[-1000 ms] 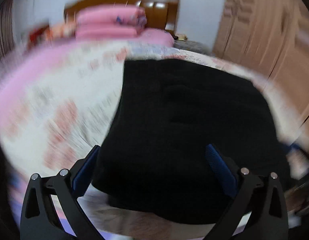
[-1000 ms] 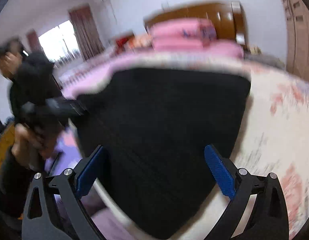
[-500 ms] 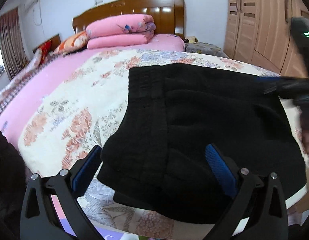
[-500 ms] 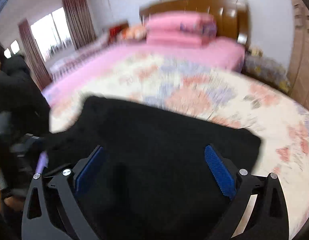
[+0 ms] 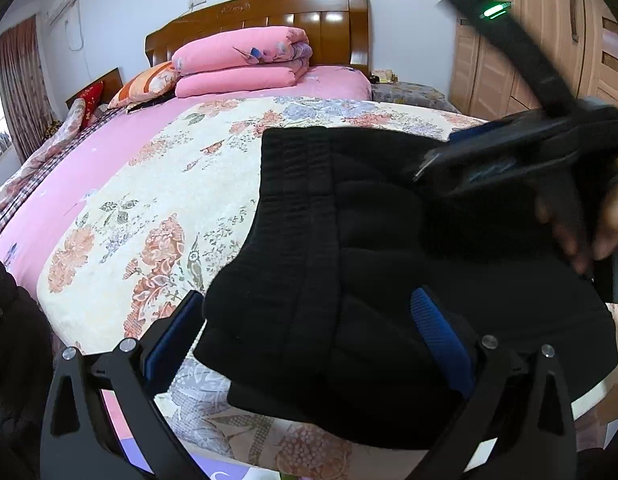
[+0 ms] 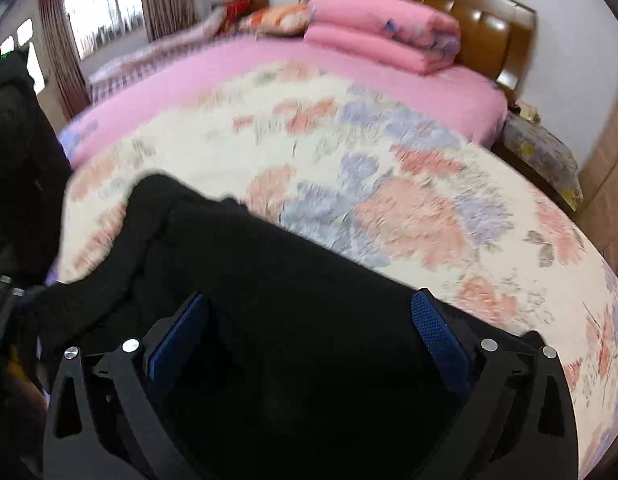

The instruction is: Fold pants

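1. Left gripper (image 5: 309, 336) hovers with jaws spread wide, empty, over the near edge of the pants (image 5: 349, 264); right gripper (image 6: 309, 332) is likewise spread and empty.
2. Black pants lie folded in a thick stack on the floral quilt (image 5: 157, 200), near the bed's foot.
3. Fabric looks soft, bulky and limp; likely best pinched through all layers at a corner or the ribbed waistband (image 5: 297, 184).

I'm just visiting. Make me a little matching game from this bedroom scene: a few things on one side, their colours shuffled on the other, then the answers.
Things:
1. pants
2. folded quilt
3. headboard
4. gripper pads

Colours:
A. blue
B. brown wood
C. black
D. pink

Pairs: 1-C, 2-D, 3-B, 4-A
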{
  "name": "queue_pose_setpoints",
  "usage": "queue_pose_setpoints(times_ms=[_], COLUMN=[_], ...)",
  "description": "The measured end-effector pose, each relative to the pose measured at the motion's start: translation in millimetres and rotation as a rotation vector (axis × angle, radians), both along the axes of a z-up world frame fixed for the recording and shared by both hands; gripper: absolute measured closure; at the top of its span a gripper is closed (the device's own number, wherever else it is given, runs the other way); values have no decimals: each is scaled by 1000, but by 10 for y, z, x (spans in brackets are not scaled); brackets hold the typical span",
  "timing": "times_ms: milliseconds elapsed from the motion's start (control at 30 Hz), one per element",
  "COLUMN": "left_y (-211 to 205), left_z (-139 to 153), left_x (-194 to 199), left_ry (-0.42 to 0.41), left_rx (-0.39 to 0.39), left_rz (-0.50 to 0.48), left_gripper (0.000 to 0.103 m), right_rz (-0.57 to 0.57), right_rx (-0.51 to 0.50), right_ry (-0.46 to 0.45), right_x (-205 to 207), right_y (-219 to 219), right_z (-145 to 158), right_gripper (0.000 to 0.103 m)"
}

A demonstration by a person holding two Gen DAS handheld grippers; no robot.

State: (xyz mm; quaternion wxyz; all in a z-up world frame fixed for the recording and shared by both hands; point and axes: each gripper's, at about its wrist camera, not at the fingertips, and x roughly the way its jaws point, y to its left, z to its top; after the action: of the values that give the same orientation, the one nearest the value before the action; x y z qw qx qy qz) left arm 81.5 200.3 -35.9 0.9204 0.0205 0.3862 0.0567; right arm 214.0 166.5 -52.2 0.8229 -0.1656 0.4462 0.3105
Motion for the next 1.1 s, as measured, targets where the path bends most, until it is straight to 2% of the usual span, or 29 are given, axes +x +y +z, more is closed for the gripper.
queue_pose_setpoints(times_ms=[100,200,233,267,400,433,500,600,667,733,800,867,900,1033,1100], left_y=[16,18,18,15,-17,-26,-57,-141,-157,-137,-181,-254,-294,-354,-371], left_z=[-4,-10,-13,-17,-14,-11,25,168,412,649,831,892,880,733,590], left_x=[7,-13,-18,-17,-22,-22,-25,-88,-219,-296,-220,3,164,686,919], left_ry=[0,-1,-2,-2,3,4,7,1,-63,-128,-153,-124,-100,-37,-9], left_rx=[-9,-20,-22,-25,-5,7,29,81,27,-42,-35,-52,-68,-115,-86], left_rz=[2,1,3,7,30,37,28,23,-15,-38,-56,-108,-134,-164,-155], left_gripper=[1,1,1,1,1,1,1,1,1,1,1,1,1,1,1], right_rz=[-29,-32,-28,-28,4,0,-15,-44,-57,-53,-33,20,84,202,238], right_rx=[62,224,250,240,-39,-35,48,227,314,379,407,409,398,327,264], right_ry=[16,11,9,4,-2,-11,-29,-45,-85,-111,-127,-132,-142,-210,-219], right_x=[4,-72,-91,-90,-65,-63,-83,-208,-424,-668,-951,-1263,-1507,-2019,-2131], right_y=[-83,-217,-199,-134,430,457,357,-75,-526,-921,-1211,-1337,-1340,-1160,-1045], right_z=[106,332,380,385,87,108,281,608,787,838,796,689,591,338,190], right_gripper=[5,4,4,4,4,4,4,4,4,4,4,4,4,4,4])
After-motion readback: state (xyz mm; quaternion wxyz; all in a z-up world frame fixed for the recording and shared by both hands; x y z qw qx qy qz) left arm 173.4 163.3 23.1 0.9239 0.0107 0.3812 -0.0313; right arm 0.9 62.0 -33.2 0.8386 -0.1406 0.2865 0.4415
